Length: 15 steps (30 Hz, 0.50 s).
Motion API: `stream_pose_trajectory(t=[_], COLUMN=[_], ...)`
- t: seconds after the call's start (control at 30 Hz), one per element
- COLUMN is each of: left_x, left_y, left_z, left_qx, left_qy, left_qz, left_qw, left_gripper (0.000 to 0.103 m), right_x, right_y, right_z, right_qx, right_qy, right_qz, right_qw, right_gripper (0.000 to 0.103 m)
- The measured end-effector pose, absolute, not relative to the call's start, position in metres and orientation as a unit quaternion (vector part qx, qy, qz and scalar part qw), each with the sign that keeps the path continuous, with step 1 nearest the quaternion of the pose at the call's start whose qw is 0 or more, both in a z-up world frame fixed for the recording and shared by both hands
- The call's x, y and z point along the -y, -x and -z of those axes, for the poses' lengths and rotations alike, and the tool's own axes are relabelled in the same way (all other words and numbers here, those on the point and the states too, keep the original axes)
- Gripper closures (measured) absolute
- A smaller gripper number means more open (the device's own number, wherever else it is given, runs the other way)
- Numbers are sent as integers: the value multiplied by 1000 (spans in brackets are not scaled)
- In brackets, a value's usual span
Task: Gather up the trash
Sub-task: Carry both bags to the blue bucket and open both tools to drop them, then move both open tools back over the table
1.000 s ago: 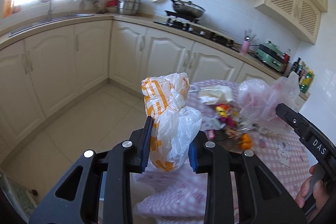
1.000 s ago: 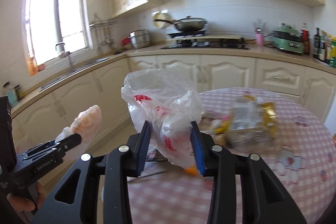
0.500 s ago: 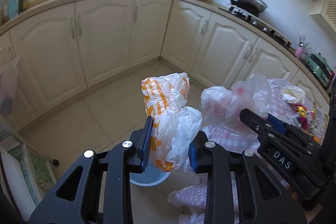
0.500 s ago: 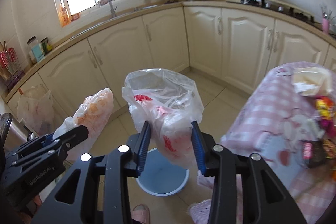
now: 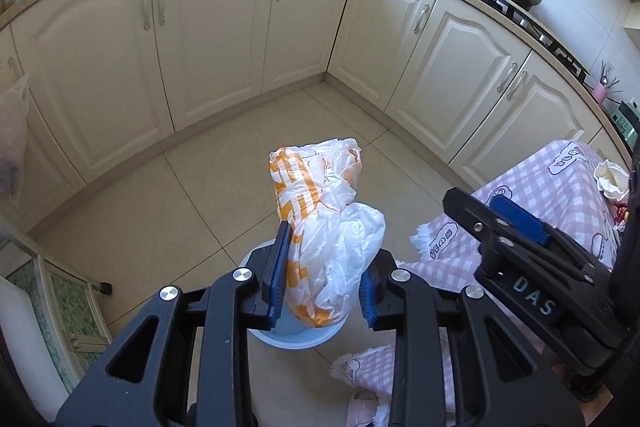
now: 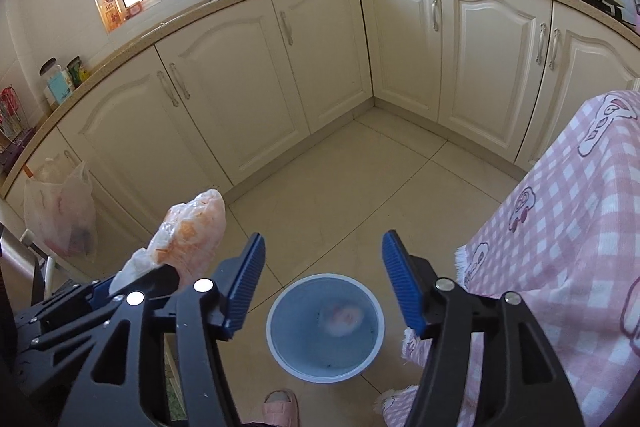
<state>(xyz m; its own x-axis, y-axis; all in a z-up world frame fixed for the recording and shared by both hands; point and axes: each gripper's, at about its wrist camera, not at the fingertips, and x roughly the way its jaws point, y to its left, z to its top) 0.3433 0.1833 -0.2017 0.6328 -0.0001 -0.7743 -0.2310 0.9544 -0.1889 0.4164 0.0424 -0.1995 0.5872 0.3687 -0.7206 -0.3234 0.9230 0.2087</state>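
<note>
Where half a second ago the right gripper (image 6: pixel 322 281) clamped a clear bag with red print, now spread wide with nothing between the blue pads (image 6: pixel 401 283). Pale, pinkish clear bag (image 6: pixel 342 317) noted lying inside the blue bucket (image 6: pixel 280 341) on the floor tiles, directly beneath the open jaws. Judged: release made over the bin, first piece of trash delivered.

Left gripper (image 5: pixel 322 285) clenched on the orange-and-white plastic bag (image 5: pixel 324 227), same grasp as in the two earlier views; bag bunched between the blue pads, upper part standing clear above them. From the left wrist view, bag held over the near rim of the bucket (image 5: pixel 296 341), most of the bucket hidden behind bag and fingers. From the right wrist view, same bag (image 6: pixel 192 231) seen to the left of the bucket and above it; exact overlap with the opening cannot be confirmed.

Pink checked tablecloth (image 6: pixel 568 227) hanging just right of the bucket, fringe close to the rim. Pink slipper (image 6: pixel 280 403) at the near edge of the floor. Another plastic bag (image 6: pixel 60 215) hanging on a cabinet at far left, well apart and untouched.

Assessment: one bag in, one bag in hand. Next step judged to be centring the left gripper over the opening and letting go. Risk: light film may cling to a pad or drift past the rim.
</note>
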Motion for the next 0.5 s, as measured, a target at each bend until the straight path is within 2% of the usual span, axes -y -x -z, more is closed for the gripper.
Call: stream_pose_trajectory(t=[0.23, 0.3, 0.33, 0.37, 0.5], left_x=[-184, -185, -184, -183, -176], left_y=[-356, -354, -353, -351, -341], left_z=[198, 193, 189, 185, 169], left_qx=[-415, -406, -400, -392, -379], left_qy=[142, 145, 147, 148, 143], left_qz=[-56, -61, -64, -67, -67], left_qw=[897, 900, 902, 905, 912], left_gripper=[70, 53, 38, 34, 33], right_x=[-22, -17, -14, -10, 3], right_y=[-409, -406, -405, -404, -397], right_z=[180, 173, 169, 165, 147], right_qx=[-364, -350, -346, -342, -330], right_qy=[-24, -27, -29, -31, -40], right_qz=[-163, -159, -158, -157, -151], right_qw=[917, 923, 924, 926, 931], right_gripper=[41, 40, 40, 40, 39])
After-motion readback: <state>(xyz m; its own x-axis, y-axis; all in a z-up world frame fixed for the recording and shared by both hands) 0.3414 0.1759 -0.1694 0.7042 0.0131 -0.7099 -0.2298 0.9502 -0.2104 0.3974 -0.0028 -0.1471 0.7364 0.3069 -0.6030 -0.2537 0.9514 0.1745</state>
